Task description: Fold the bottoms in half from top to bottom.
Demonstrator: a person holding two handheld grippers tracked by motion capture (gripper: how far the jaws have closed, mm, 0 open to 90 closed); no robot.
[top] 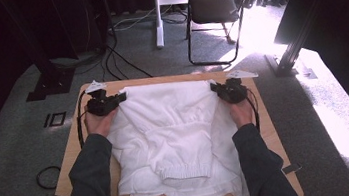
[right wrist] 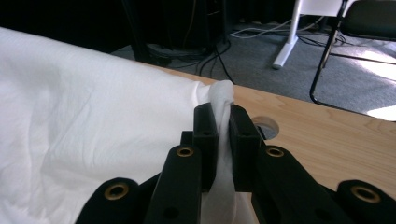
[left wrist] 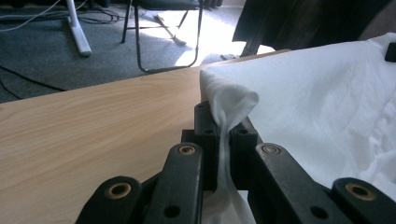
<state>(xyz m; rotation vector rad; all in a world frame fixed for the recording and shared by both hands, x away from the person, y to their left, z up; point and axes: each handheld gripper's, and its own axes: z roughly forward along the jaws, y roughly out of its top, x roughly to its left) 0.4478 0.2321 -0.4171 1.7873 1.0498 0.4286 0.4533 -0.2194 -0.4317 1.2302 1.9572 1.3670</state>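
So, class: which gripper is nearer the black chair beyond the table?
Right. The right gripper holds the cloth's far corner nearly below the chair; the left gripper sits farther left.

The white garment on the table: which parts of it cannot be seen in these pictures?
- High view: the white garment has its near edge partly behind the sleeves.
- Left gripper view: the left gripper hides the pinched corner.
- Right gripper view: the right gripper covers its corner; the picture's left edge cuts the cloth.

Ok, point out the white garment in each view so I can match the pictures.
High view: the white garment covers the table's middle, far corners pinched.
Left gripper view: at right, one corner clamped in the jaws.
Right gripper view: at left, corner clamped.
Shared landmark: the black chair.
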